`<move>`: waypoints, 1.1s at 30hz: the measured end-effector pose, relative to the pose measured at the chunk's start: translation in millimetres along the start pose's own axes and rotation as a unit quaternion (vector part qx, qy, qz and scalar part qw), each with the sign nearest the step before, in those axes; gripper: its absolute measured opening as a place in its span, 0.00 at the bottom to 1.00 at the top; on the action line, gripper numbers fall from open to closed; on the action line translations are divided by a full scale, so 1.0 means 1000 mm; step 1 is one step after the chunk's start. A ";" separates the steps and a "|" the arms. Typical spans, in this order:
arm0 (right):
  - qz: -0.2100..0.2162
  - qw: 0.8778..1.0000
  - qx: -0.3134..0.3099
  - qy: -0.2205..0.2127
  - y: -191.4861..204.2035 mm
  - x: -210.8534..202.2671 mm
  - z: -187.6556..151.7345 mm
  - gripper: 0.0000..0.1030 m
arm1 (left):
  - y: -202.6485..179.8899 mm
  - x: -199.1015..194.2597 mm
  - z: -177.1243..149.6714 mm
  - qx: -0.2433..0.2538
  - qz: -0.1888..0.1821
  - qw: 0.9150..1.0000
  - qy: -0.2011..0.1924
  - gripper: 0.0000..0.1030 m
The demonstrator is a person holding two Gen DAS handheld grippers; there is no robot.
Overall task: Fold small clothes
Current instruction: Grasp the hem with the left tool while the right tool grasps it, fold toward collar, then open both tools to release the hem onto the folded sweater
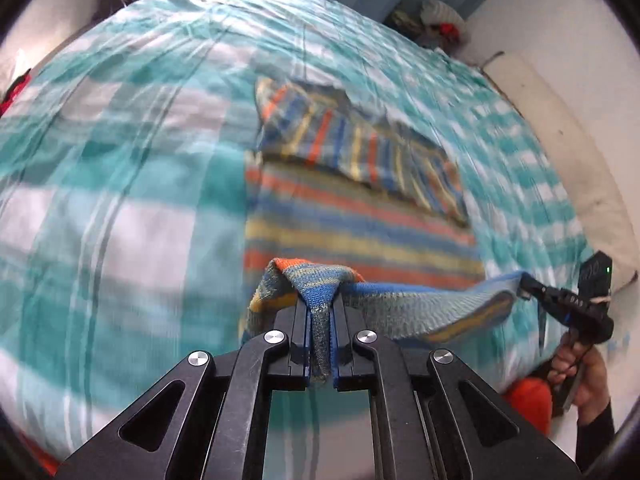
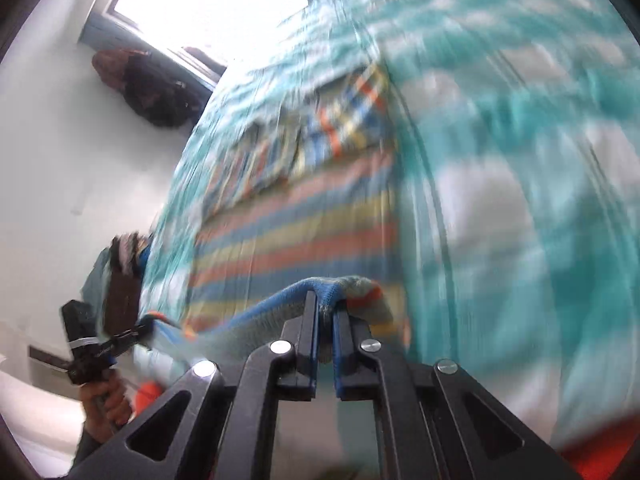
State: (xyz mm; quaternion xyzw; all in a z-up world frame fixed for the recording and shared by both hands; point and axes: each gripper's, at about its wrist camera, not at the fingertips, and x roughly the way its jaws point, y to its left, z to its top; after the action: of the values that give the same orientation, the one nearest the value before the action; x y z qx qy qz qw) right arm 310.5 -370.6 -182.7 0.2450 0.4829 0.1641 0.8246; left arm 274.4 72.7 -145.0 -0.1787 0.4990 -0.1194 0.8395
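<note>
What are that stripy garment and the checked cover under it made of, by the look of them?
The striped garment looks like knitted yarn, wool or acrylic: small knit loops show where the left hand-held gripper pinches its hem, and the surface is matte and soft. The teal checked bedcover seems thin woven cotton, going by its fine creases, though blur hides the weave.

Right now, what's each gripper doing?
Left gripper: closed on the striped sweater.
Right gripper: closed on the same sweater.
</note>
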 end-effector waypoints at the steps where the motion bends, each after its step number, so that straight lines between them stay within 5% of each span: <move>1: -0.003 1.000 0.003 -0.006 0.000 0.009 0.017 0.05 | 0.003 0.010 0.016 -0.008 -0.002 1.000 -0.001 0.05; 8: -0.003 0.999 0.044 -0.027 -0.003 0.091 0.138 0.05 | 0.010 0.089 0.133 -0.026 0.015 0.999 -0.015 0.05; 14: -0.009 0.998 0.042 -0.035 -0.018 0.144 0.209 0.05 | 0.015 0.151 0.196 -0.010 0.040 0.999 -0.013 0.06; 16: -0.014 0.998 0.049 -0.036 -0.026 0.166 0.224 0.06 | 0.022 0.170 0.206 -0.025 0.052 0.998 -0.006 0.14; 18: -0.026 0.997 0.058 -0.044 -0.034 0.182 0.232 0.09 | 0.035 0.182 0.218 -0.059 0.069 0.996 -0.005 0.47; 21: -0.033 0.994 0.075 -0.071 -0.044 0.185 0.242 0.22 | 0.052 0.170 0.236 -0.104 0.072 0.991 -0.048 0.65; 26: -0.051 0.990 0.048 -0.122 -0.034 0.148 0.253 0.38 | 0.055 0.134 0.237 -0.095 0.070 0.989 -0.084 0.74; 30: -0.041 0.996 -0.024 -0.073 -0.005 0.141 0.233 0.38 | 0.033 0.118 0.194 -0.034 0.050 0.996 -0.069 0.76; 33: -0.021 0.995 -0.096 -0.026 0.019 0.142 0.186 0.46 | 0.016 0.120 0.145 0.031 0.044 0.998 -0.040 0.86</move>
State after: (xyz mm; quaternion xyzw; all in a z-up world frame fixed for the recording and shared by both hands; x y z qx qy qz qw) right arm 541.6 -328.4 -196.6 0.1586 0.4486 0.1857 0.8597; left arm 459.3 67.7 -183.7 -0.1353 0.4684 -0.0904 0.8684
